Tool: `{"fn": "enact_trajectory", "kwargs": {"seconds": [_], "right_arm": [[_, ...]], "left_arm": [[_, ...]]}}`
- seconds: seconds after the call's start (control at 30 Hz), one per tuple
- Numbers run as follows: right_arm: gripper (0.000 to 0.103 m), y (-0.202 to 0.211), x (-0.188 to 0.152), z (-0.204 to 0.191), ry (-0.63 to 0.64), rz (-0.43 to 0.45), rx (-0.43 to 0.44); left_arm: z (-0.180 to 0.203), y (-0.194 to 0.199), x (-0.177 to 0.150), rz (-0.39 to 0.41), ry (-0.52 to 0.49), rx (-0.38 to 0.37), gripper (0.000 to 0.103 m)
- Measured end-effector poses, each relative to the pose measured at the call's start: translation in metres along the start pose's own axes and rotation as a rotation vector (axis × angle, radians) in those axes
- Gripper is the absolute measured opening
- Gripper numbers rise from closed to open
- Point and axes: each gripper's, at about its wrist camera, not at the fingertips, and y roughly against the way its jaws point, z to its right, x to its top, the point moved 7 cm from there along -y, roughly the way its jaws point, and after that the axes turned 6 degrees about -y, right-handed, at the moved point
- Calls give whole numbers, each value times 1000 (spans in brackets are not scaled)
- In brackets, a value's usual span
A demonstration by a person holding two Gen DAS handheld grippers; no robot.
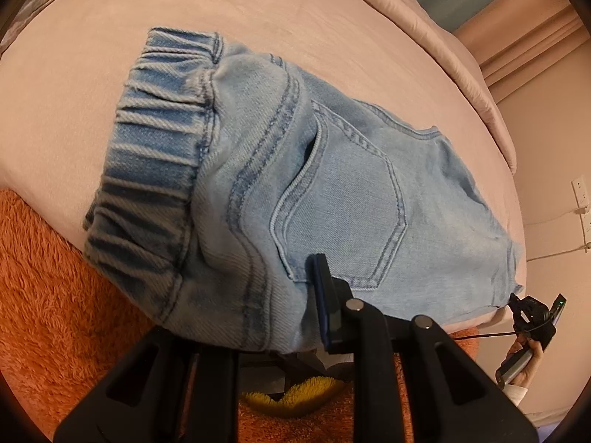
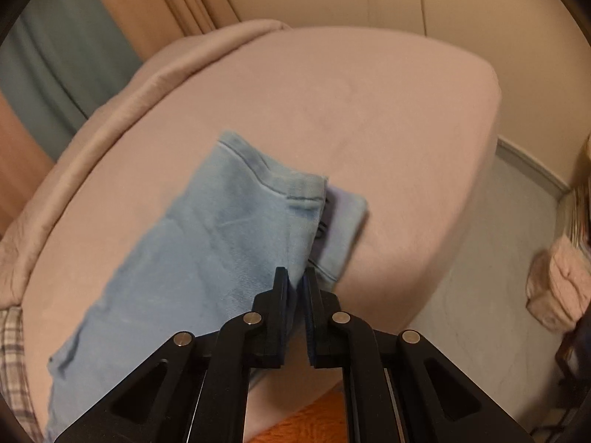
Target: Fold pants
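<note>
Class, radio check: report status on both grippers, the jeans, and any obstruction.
Left gripper clamped on jeans edge. Right gripper pinching the hem end. Jeans partly folded on pink bed. No obstruction seen.

light blue denim pants [image 1: 332,192] lying folded on the pink bed [image 1: 258,22], elastic waistband [image 1: 159,155] and back pocket [image 1: 343,206] facing up, leg hems [image 2: 295,192] stacked.

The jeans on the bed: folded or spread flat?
Folded: the jeans form a short bundle on the bed, hems doubled over, legs not stretched out.
</note>
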Motion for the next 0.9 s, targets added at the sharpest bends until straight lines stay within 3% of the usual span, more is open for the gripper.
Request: {"fn": "enact_trajectory", "kwargs": {"seconds": [0.13,0.23,0.47,0.63,0.77,0.9], "right_arm": [[9,2,9,10,-44,-9,30],[9,12,2,10,-27,19,11],[4,9,13,5,-8,41,43],[4,14,17,17,-55,61,87],[4,-14,10,16,-27,13,15],[4,-15,12,16,-30,9,13]], "left_arm": [[-2,1,1,-8,9,-9,21],[-2,5,3,-8,4,-22,15],[8,39,4,38,-44,-33,11],[-8,20,-6,-24,-5,-22,13],[-11,9,-8,-36,2,-9,16],[-10,16,-6,-55,0,-26,18]]}}
